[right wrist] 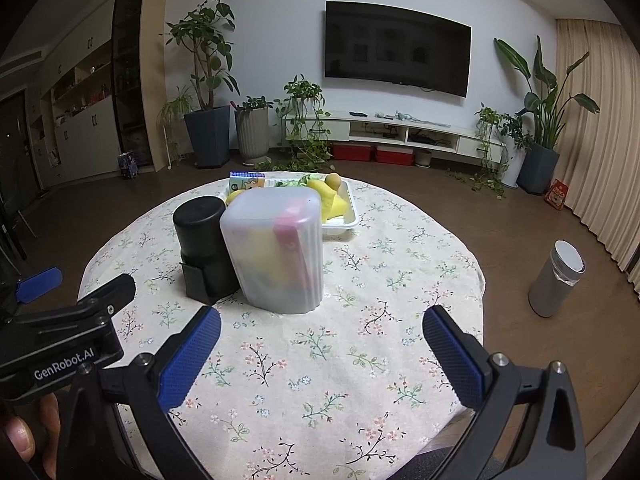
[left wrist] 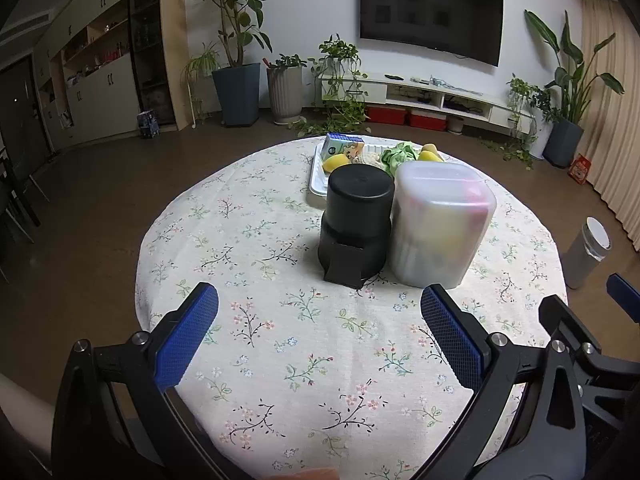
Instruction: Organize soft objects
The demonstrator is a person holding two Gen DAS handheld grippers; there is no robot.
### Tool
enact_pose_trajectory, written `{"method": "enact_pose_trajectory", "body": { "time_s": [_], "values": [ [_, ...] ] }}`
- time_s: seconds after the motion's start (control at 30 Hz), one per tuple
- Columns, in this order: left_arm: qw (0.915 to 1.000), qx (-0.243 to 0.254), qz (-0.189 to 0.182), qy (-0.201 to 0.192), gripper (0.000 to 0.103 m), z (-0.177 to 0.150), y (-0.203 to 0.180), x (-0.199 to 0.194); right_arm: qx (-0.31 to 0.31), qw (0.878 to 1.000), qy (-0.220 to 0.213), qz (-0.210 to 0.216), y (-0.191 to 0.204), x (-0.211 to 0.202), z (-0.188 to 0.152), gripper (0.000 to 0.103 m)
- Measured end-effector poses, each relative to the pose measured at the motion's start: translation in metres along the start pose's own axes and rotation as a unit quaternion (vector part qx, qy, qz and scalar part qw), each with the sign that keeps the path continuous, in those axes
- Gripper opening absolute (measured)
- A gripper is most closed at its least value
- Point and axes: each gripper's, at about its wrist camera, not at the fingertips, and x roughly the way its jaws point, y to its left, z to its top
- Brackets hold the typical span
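A frosted plastic container (left wrist: 440, 224) (right wrist: 276, 248) with a lid stands upright mid-table, with yellow and pink items dimly visible inside. A black cylindrical canister (left wrist: 356, 224) (right wrist: 202, 240) touches its left side. Behind them a white tray (left wrist: 318, 184) (right wrist: 348, 212) holds soft toy foods: a green lettuce (left wrist: 398, 154), yellow pieces (right wrist: 332, 200) and a small carton (left wrist: 344, 146) (right wrist: 247, 181). My left gripper (left wrist: 319, 300) hovers open over the cloth just short of the canister and container. My right gripper (right wrist: 322, 326) is open too, in front of the container. Both hold nothing.
The round table (left wrist: 280, 360) (right wrist: 400, 280) wears a floral cloth and drops off all around. The right gripper's body (left wrist: 580, 344) sits close at the left view's right edge, the left gripper's body (right wrist: 72, 320) at the right view's left. A grey bin (right wrist: 554, 280) stands on the floor.
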Motion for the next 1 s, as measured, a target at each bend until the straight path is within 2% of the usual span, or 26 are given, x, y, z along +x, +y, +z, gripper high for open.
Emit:
{"method": "enact_pose_trajectory", "body": {
  "time_s": [0.27, 1.0],
  "values": [
    [0.9999, 0.004, 0.012, -0.006, 0.103, 0.0008, -0.0015, -0.0013, 0.002, 1.0, 0.0, -0.003, -0.0046, -0.0002, 0.0019, 0.103],
    [1.0, 0.002, 0.004, 0.005, 0.103, -0.001, -0.0017, 0.0036, 0.0, 1.0, 0.0, -0.006, -0.0047, -0.0001, 0.0068, 0.103]
  ]
}}
